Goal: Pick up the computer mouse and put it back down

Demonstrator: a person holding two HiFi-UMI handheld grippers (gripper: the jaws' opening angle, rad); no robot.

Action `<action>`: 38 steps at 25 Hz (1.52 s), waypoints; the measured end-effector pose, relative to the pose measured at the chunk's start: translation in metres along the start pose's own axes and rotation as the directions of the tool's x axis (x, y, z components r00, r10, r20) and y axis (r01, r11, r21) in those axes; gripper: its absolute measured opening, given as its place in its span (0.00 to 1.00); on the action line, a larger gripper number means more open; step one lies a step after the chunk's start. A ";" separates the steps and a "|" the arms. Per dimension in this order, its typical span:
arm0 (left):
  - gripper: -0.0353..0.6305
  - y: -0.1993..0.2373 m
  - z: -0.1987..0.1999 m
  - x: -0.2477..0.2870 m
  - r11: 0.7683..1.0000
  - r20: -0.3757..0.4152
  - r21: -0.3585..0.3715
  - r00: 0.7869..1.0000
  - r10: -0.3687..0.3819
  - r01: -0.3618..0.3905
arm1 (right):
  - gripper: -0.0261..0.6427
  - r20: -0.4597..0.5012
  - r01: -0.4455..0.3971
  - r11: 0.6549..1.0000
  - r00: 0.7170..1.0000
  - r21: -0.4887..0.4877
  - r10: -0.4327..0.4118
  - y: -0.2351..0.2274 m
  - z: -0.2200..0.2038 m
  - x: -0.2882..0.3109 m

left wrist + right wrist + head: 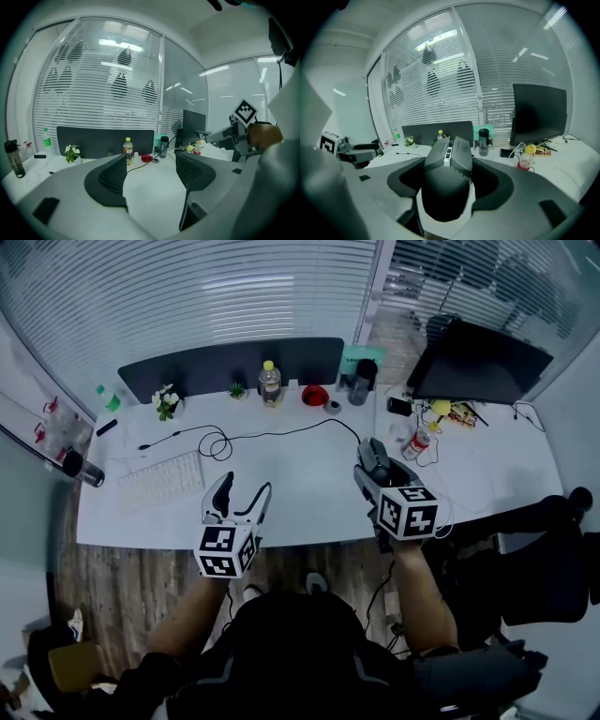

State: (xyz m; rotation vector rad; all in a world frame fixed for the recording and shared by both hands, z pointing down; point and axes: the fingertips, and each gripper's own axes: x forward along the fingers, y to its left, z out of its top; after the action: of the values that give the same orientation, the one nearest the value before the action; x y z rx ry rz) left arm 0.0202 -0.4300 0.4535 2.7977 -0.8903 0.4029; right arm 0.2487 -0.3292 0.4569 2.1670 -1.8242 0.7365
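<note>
Clamping the computer mouse (pixel 449 164), right gripper (pixel 375 468) hangs over the desk (pixel 291 486)

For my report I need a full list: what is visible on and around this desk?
desk: one, white, centre
keyboard: one, white, desk's left
computer mouse: one, dark grey, in right gripper
cable: one, black, across desk
bottle: one, yellow cap, back centre
bowl: one, red, back centre
flask: one, dark, back
plant: one, white flowers, back left
monitor: one, black, far right
divider panel: one, dark, behind desk
left gripper: one, grey, open, empty
right gripper: one, grey, holds computer mouse
</note>
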 end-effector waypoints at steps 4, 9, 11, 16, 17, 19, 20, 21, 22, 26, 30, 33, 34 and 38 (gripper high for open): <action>0.57 -0.007 -0.013 0.014 1.000 -0.042 -0.009 0.999 -0.005 0.004 | 0.48 -0.039 0.017 1.000 0.999 0.021 -0.016 -0.016 -0.019 0.006; 0.57 -0.016 -0.036 0.032 1.000 -0.102 -0.012 0.995 -0.009 0.008 | 0.48 -0.101 0.042 0.998 0.994 0.051 -0.037 -0.035 -0.053 0.024; 0.57 -0.020 -0.047 0.038 1.000 -0.127 -0.011 0.992 -0.009 0.008 | 0.48 -0.126 0.049 0.997 0.991 0.054 -0.042 -0.041 -0.069 0.032; 0.57 -0.028 -0.078 0.055 1.000 -0.195 0.029 0.981 -0.003 0.009 | 0.48 -0.183 0.033 0.996 0.983 0.082 -0.018 -0.054 -0.108 0.057; 0.57 -0.028 -0.085 0.057 1.000 -0.210 0.029 0.978 -0.004 0.010 | 0.48 -0.198 0.031 0.996 0.980 0.083 -0.014 -0.055 -0.116 0.062; 0.57 -0.026 -0.100 0.061 1.000 -0.235 0.011 0.972 -0.003 0.005 | 0.48 -0.230 0.030 0.997 0.973 0.077 -0.012 -0.057 -0.134 0.070; 0.57 -0.025 -0.106 0.063 1.000 -0.244 0.001 0.970 -0.001 0.001 | 0.48 -0.244 0.031 0.997 0.970 0.076 -0.012 -0.058 -0.143 0.074; 0.57 -0.024 -0.112 0.066 1.000 -0.252 -0.006 0.968 0.001 -0.003 | 0.48 -0.257 0.034 0.996 0.966 0.077 -0.013 -0.060 -0.152 0.077; 0.57 -0.023 -0.119 0.069 1.000 -0.259 -0.013 0.966 0.001 -0.005 | 0.48 -0.269 0.038 0.996 0.963 0.076 -0.016 -0.061 -0.161 0.081; 0.57 -0.024 -0.149 0.081 0.999 -0.308 -0.039 0.951 0.005 -0.017 | 0.48 -0.329 0.051 0.996 0.944 0.067 -0.026 -0.069 -0.199 0.095; 0.57 -0.030 -0.179 0.088 0.999 -0.358 -0.033 0.934 -0.001 -0.011 | 0.48 -0.384 0.058 0.996 0.923 0.072 -0.026 -0.073 -0.234 0.102; 0.57 -0.033 -0.197 0.090 0.999 -0.395 -0.050 0.919 -0.012 -0.008 | 0.48 -0.402 0.063 0.995 0.915 0.083 -0.025 -0.075 -0.252 0.104; 0.57 -0.032 -0.201 0.090 0.999 -0.402 -0.053 0.916 -0.011 -0.011 | 0.48 -0.402 0.061 0.995 0.915 0.078 -0.024 -0.075 -0.255 0.104; 0.57 -0.034 -0.214 0.089 0.998 -0.425 -0.058 0.905 -0.007 -0.020 | 0.48 -0.400 0.057 0.998 0.916 0.029 -0.040 -0.075 -0.259 0.107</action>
State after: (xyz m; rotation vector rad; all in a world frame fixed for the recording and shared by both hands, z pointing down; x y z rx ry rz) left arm 0.0665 -0.3974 0.6805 2.4981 -0.7904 0.9260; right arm 0.2713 -0.2841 0.7425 1.8963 -1.5498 1.1173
